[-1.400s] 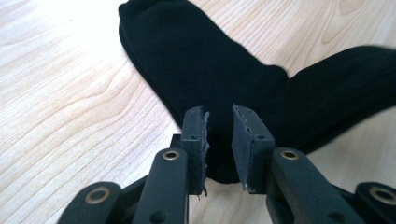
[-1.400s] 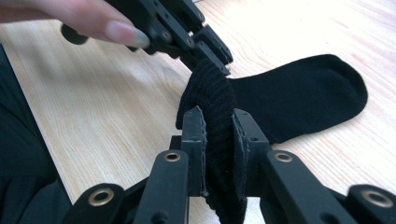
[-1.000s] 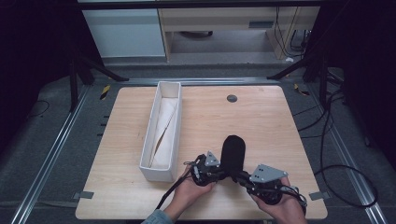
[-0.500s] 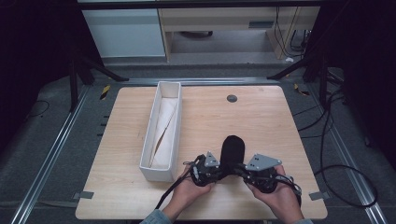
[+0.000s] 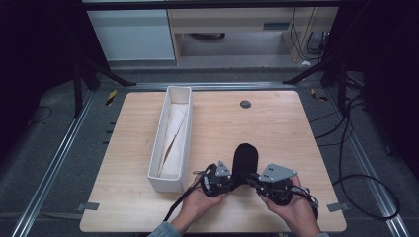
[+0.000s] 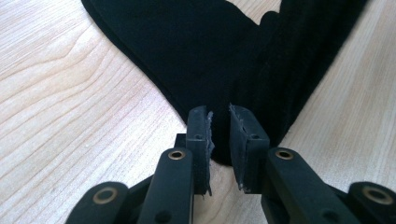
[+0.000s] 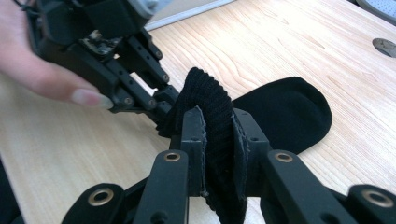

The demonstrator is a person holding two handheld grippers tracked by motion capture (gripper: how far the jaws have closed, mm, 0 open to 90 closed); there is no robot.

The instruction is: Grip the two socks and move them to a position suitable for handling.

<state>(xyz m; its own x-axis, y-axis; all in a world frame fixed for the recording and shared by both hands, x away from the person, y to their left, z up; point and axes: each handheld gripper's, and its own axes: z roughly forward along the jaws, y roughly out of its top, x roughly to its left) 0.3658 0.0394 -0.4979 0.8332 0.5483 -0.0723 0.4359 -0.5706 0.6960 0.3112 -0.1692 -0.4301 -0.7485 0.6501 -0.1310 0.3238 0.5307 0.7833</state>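
High view: white box [image 5: 158,148] holds pale cloth [image 5: 174,133]

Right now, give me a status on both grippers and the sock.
Right gripper shut on black sock cuff. Left gripper pinching the sock's edge, jaws nearly closed. Sock toe flat on table. White tray alongside, clear.
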